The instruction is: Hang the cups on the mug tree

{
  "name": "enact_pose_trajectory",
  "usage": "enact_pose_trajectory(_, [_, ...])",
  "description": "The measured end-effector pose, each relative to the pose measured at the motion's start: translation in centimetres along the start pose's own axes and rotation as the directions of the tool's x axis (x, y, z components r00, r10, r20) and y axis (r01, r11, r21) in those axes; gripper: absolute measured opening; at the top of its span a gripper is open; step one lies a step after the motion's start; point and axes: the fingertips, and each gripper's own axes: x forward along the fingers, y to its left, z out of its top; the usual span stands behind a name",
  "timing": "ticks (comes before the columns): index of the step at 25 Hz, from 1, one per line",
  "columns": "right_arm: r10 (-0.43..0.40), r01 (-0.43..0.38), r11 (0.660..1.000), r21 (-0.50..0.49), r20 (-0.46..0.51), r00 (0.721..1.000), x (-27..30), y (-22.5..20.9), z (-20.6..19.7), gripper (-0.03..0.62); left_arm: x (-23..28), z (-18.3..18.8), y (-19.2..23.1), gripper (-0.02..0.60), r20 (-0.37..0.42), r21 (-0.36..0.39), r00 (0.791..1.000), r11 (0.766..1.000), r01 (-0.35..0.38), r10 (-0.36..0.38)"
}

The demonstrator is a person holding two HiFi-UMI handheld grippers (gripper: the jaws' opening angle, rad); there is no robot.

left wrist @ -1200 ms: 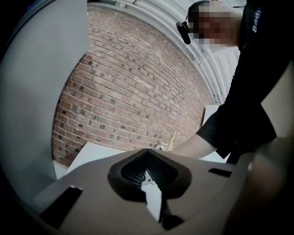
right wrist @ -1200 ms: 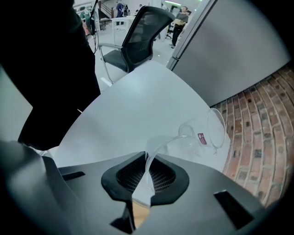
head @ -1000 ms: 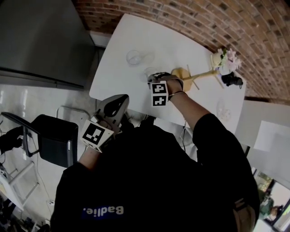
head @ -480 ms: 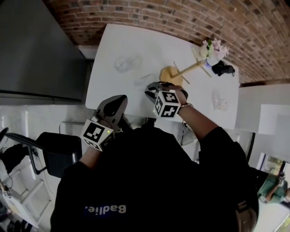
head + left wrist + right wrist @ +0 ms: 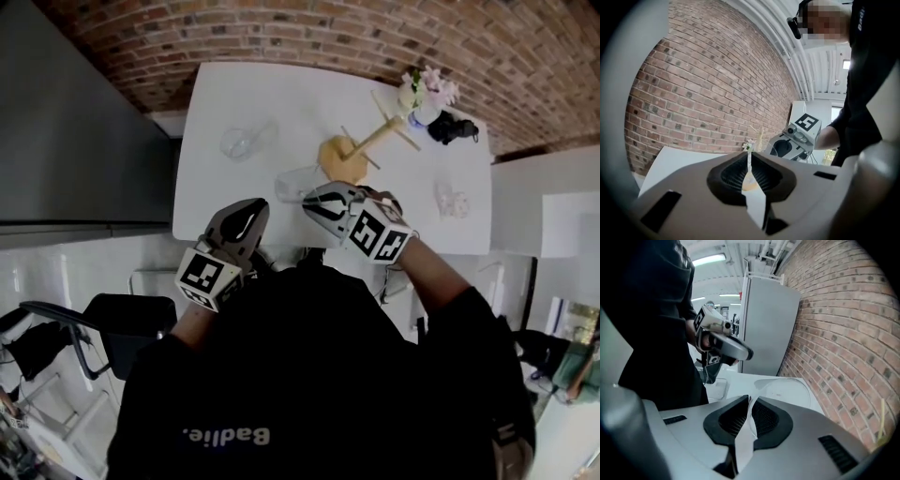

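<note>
My right gripper (image 5: 312,196) (image 5: 749,400) hovers over the front of the white table (image 5: 281,89), shut on a clear glass cup (image 5: 296,182) (image 5: 785,389) that sticks out past its tips. The wooden mug tree (image 5: 344,157) stands just beyond it, its pole leaning toward the back right, and I see no cup on its pegs. A second clear cup (image 5: 238,142) rests at the table's left, a third (image 5: 451,200) at the right. My left gripper (image 5: 248,217) (image 5: 749,161) hangs at the table's front edge, shut and empty.
A vase of pale flowers (image 5: 425,92) and a small black object (image 5: 451,127) stand at the back right by the brick wall (image 5: 281,33). A tall grey cabinet (image 5: 75,141) stands left of the table; a black chair (image 5: 127,319) is below it.
My right gripper has drawn back from beside the mug tree toward the table's front edge, carrying the clear cup. The left gripper has barely moved. The head view has shifted.
</note>
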Motion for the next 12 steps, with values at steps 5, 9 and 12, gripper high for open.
enact_pose_trajectory(5, [0.002, -0.007, 0.998, 0.060, 0.084, 0.996, -2.9, 0.5, 0.7, 0.046, 1.4, 0.8, -1.1, 0.085, -0.026, -0.006, 0.999, 0.999, 0.036, -0.036])
enact_pose_trajectory(9, [0.009, -0.017, 0.998, 0.064, 0.132, 0.991, -5.0, 0.5, 0.9, 0.046, 2.3, 1.2, -2.0, 0.129, -0.022, -0.010, 0.996, 0.996, 0.088, -0.088])
enact_pose_trajectory(12, [0.044, -0.061, 0.995, 0.076, 0.207, 0.977, -6.4, 0.8, 1.6, 0.046, 2.9, 1.6, -2.9, 0.178, -0.009, -0.020, 0.990, 0.990, 0.143, -0.143])
